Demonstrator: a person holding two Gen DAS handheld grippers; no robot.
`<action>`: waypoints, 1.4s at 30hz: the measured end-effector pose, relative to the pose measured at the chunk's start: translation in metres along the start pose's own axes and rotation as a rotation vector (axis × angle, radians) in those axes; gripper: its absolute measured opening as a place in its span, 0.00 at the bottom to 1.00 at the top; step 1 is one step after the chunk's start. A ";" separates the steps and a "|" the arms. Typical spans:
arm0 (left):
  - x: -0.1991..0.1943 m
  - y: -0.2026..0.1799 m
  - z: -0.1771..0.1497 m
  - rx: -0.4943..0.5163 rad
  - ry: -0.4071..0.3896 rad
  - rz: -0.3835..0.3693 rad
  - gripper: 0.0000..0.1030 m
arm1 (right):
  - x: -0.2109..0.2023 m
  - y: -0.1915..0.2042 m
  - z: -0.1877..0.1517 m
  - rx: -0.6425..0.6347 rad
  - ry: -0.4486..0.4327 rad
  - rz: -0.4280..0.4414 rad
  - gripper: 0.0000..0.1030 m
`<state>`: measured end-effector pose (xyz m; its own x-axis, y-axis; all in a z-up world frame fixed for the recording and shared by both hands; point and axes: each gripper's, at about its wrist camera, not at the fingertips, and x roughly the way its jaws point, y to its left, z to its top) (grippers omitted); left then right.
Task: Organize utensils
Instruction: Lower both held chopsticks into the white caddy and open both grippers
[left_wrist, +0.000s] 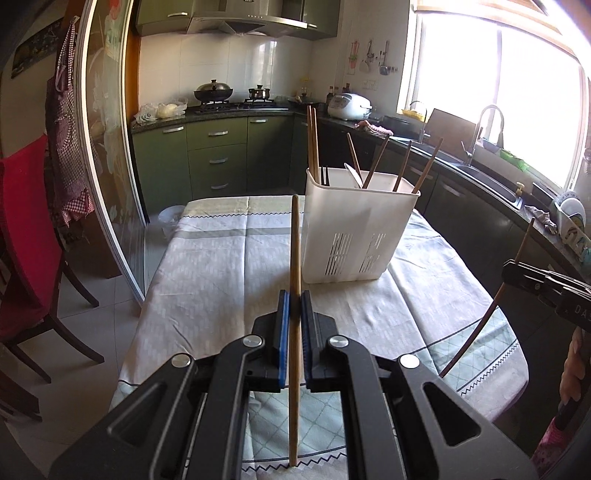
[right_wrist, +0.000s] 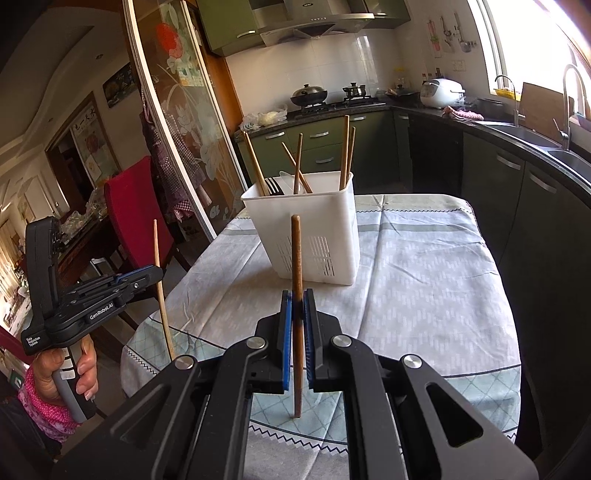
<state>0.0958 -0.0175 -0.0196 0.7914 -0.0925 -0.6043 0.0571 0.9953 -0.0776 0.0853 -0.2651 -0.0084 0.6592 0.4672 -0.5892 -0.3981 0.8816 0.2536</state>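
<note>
Chopsticks are what I am sorting: I am pinching a pale wooden chopstick (left_wrist: 294, 258) upright in my left gripper (left_wrist: 294, 306), whose blue pads (left_wrist: 283, 325) are pressed onto its shaft, and a darker brown chopstick (right_wrist: 296, 266) upright in my right gripper (right_wrist: 297, 308), clamped the same way. Both are hanging over the near part of the cloth-covered table (left_wrist: 221, 258), short of the white slotted utensil holder (left_wrist: 354, 236) that is standing further back on it, already carrying several chopsticks (left_wrist: 313, 144) leaning at different angles, plus what I am reading from the right wrist view as a dark fork (right_wrist: 272, 186). I am judging these sticks to be light, stiff and smooth, so they are likely to pivot or slide in the pads if bumped. Each pinch is sitting roughly at mid-length, with a long stretch below and above, which is keeping them balanced, but the lower end is swinging free. For the drop I am expecting to need the lower tip aimed into an open part of the holder, clear of the leaning sticks, since a knock on the rim could twist the stick in the grip.
</note>
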 end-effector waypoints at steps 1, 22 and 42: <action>-0.004 0.000 -0.003 0.003 -0.013 0.003 0.06 | 0.000 0.000 0.000 -0.001 0.000 -0.001 0.07; -0.030 -0.007 -0.003 0.018 -0.128 -0.017 0.06 | 0.003 0.005 0.006 -0.021 0.001 0.004 0.07; -0.044 -0.037 0.164 -0.013 -0.475 -0.159 0.06 | -0.044 0.018 0.171 -0.077 -0.460 -0.060 0.07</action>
<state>0.1587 -0.0461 0.1397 0.9634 -0.2179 -0.1564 0.1947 0.9692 -0.1509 0.1584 -0.2586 0.1536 0.8899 0.4122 -0.1953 -0.3854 0.9085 0.1615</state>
